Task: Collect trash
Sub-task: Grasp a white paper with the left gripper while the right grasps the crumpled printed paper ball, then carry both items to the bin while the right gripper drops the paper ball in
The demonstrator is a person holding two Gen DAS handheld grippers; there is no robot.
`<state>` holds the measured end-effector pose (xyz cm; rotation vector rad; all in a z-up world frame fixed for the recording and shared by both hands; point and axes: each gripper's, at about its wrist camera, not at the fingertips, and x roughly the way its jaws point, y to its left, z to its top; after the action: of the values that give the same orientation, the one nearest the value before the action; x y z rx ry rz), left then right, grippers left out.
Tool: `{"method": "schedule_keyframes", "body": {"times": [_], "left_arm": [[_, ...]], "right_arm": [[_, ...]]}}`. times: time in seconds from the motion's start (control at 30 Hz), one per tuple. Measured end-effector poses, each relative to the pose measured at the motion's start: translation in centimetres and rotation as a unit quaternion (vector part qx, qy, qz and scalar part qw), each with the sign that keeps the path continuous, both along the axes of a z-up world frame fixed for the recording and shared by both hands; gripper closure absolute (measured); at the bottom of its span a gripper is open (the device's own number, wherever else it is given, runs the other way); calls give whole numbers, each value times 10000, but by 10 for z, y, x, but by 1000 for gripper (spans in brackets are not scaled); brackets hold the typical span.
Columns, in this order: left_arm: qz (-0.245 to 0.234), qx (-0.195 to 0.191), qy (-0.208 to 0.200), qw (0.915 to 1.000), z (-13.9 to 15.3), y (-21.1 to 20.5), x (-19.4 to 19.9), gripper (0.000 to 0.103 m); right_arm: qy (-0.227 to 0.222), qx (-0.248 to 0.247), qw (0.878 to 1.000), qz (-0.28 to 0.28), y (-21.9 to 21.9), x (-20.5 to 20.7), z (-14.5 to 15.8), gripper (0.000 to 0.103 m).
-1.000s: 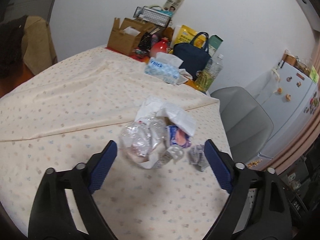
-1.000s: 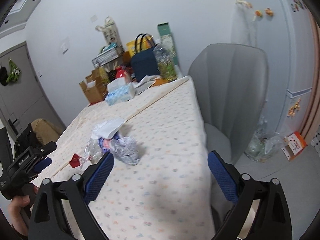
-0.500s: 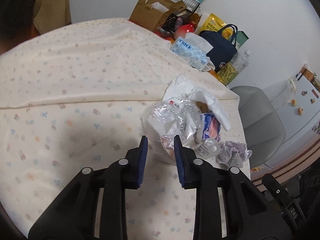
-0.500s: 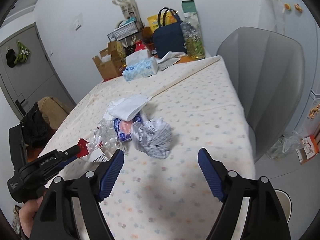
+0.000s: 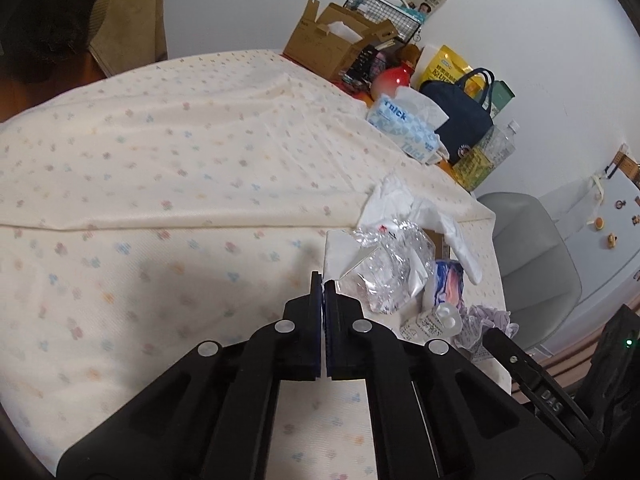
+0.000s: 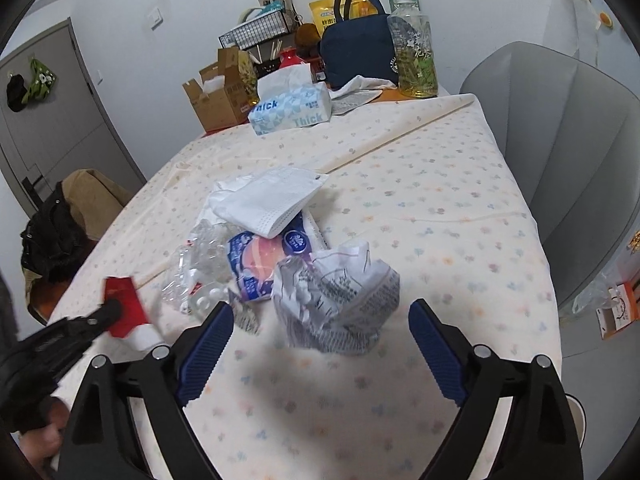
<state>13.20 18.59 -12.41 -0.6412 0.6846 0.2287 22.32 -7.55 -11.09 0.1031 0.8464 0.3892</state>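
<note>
The left gripper (image 5: 322,280) is clamping the thin edge of a red-and-white carton (image 6: 127,314), and its jaws are sitting together on that flap. The right gripper (image 6: 320,320) is opening, and the paper ball (image 6: 338,294) is lying between its jaws, but the pads are not pressing it.

I think the carton is the main risk. The grip is taking only a corner, so the flap may be slipping out or tearing when the carton is lifting. The crushed bottle (image 5: 390,268) is lying against the carton, so it may be dragging along and rolling toward the table edge.

The paper ball is the nearest piece of the trash heap to the right gripper. Behind the ball, the blue wrapper (image 6: 264,266) and the white mask (image 6: 272,200) are resting on the heap, touching each other. If the right jaws are closing too deep, they may be catching the wrapper too, or the soft tablecloth (image 6: 420,216).

Far behind the ball, the tissue box (image 6: 292,110), the navy bag (image 6: 358,54) and the oil bottle (image 6: 414,56) are standing; they are not in the way. The grey chair (image 6: 560,152) is standing beside the table.
</note>
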Motion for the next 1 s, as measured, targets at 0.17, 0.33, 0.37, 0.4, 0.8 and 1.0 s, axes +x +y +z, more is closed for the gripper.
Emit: {"method": "schedule_keyframes", "body": {"times": [0.17, 0.33, 0.37, 0.4, 0.8, 1.0], "left_arm": [[207, 213, -120, 9995, 10, 5, -9, 101], [169, 237, -210, 9994, 20, -2, -14, 101], [147, 260, -241, 9993, 22, -4, -15, 101], [131, 285, -283, 9991, 26, -6, -17, 101], [-354, 379, -640, 9966, 57, -53, -19, 101], [-727, 356, -751, 9939, 68, -86, -17, 101]], "right_arm": [[-94, -206, 9997, -91, 3, 7, -2, 32], [-168, -187, 9996, -88, -6, -4, 6, 74], [-201, -151, 9996, -91, -9, -8, 9, 75], [-212, -72, 9997, -77, -13, -14, 13, 76], [-413, 437, 9970, -494, -76, -69, 41, 77], [-520, 455, 9938, -866, -119, -88, 51, 77]]}}
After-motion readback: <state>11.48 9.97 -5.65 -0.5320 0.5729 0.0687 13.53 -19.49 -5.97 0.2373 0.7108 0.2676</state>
